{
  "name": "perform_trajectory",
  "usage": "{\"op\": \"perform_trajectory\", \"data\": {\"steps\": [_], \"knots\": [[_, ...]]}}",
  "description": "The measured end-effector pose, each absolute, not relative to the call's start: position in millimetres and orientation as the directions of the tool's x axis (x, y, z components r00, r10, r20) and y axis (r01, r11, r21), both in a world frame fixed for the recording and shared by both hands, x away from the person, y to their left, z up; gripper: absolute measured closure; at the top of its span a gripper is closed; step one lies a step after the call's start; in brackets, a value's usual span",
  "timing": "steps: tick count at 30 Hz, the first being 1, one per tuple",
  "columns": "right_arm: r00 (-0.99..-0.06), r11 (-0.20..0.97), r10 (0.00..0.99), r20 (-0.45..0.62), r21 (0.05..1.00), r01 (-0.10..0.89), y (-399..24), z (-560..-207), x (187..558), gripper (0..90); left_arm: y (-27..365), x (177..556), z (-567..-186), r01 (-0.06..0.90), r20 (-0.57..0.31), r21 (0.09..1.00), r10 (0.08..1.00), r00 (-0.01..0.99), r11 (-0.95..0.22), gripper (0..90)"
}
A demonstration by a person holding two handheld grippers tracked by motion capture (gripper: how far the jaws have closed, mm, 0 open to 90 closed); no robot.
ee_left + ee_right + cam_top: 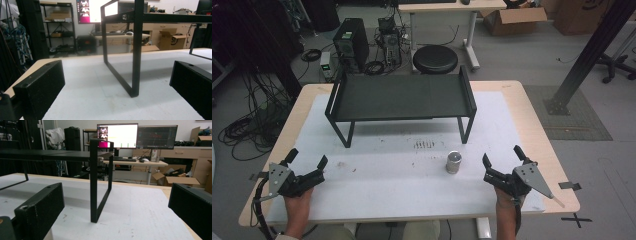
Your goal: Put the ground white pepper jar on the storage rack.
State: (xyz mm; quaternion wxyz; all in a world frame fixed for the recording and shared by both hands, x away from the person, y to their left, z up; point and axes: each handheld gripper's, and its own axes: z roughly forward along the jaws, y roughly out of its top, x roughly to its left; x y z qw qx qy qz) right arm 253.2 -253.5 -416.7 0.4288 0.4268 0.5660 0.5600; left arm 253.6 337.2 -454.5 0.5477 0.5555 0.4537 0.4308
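I hold a hand-held gripper in each hand, low over the near side of the table (532,125). My left hand-held gripper (306,159) is near the left edge, and its two black jaws stand wide apart with nothing between them. My right hand-held gripper (501,156) is near the right edge, and its jaws are spread wide too and hold nothing. A small silver can (453,162) stands upright on the white mat (387,175) that covers the table. The can is just to the left of my right hand-held gripper, close to it but not touching it. It is well apart from my left hand-held gripper. Behind the can, farther from me, stands a black shelf (399,95) on thin legs, with a flat top and raised ends. The can is in front of the shelf, near its front right leg, and not under it. In the left gripper view I look past my two jaws at one black leg frame (135,62) of the shelf, standing on the mat. In the right gripper view I see another leg frame (94,182) of the shelf between my jaws, and screens (117,135) glow on a desk far behind it.
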Motion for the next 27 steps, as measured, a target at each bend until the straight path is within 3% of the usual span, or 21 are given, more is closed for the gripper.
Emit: {"op": "perform_trajectory", "data": {"steps": [27], "knots": [[-0.409, 0.03, 0.912, -0.018, 0.999, 0.024, -205.9, -396.6, 237.1, 0.3, 337.2, 253.6, -454.4, 0.033, -0.017, 0.999, 0.976, 0.217, 0.01, 0.2]]}}
